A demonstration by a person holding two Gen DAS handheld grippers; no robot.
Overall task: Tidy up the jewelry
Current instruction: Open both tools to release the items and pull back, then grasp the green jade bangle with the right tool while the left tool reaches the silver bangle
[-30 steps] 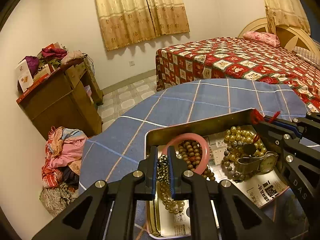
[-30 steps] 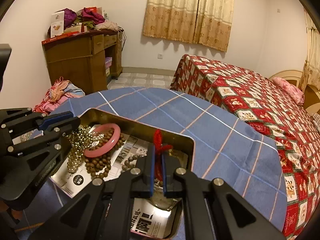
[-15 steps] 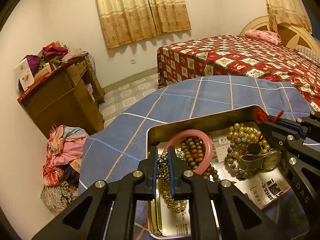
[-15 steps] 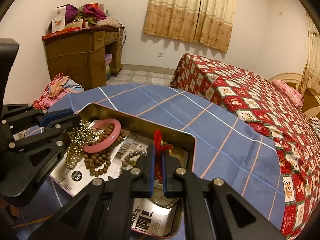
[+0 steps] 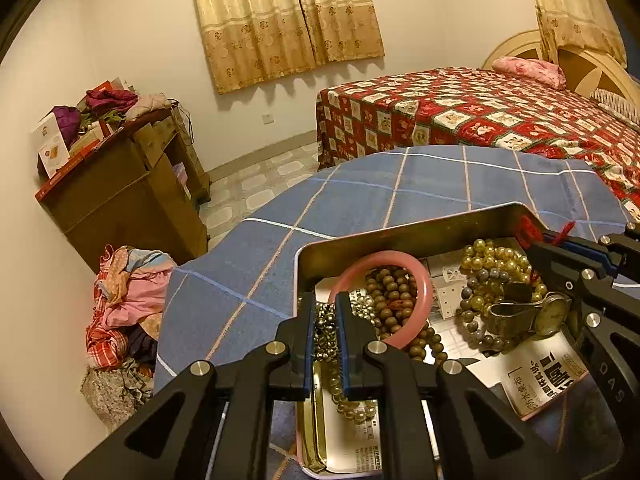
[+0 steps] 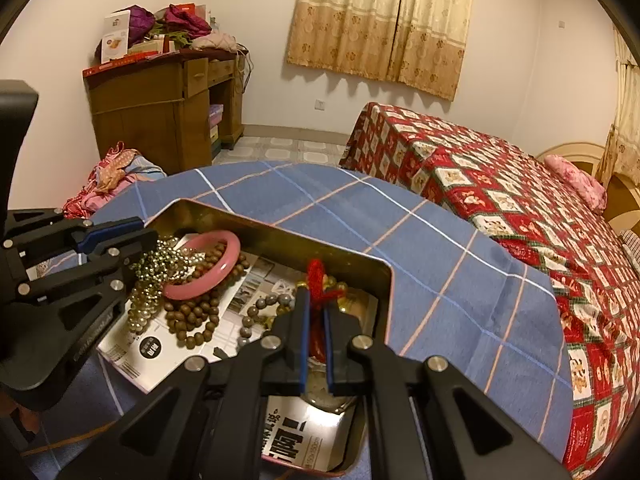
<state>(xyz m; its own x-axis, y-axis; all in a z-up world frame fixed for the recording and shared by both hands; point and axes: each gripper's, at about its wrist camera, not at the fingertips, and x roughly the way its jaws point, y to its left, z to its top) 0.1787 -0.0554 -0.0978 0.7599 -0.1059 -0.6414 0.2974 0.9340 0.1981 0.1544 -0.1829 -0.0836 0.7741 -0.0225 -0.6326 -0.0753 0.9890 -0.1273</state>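
A bed [image 6: 520, 184] with a red patchwork cover fills the far side of the room, and a brown cabinet [image 6: 160, 108] piled with clothes stands by the wall. Nearer lies the worktop [image 5: 360, 200], draped in blue checked cloth. On it sits a metal tin [image 5: 400, 236] lined with printed paper and holding the jewelry. The left tongs [image 5: 325, 328] are clenched on a strand of metallic beads [image 5: 326, 320] at the tin's left side. The right tongs [image 6: 316, 334] are clenched on a red cord [image 6: 318, 276] near the tin's far right corner. Inside the tin, a pink bangle [image 5: 424, 280] rests over brown wooden beads [image 5: 390, 292]. Beside them lie yellow-green beads [image 5: 496, 264] and a wristwatch [image 5: 552, 314].
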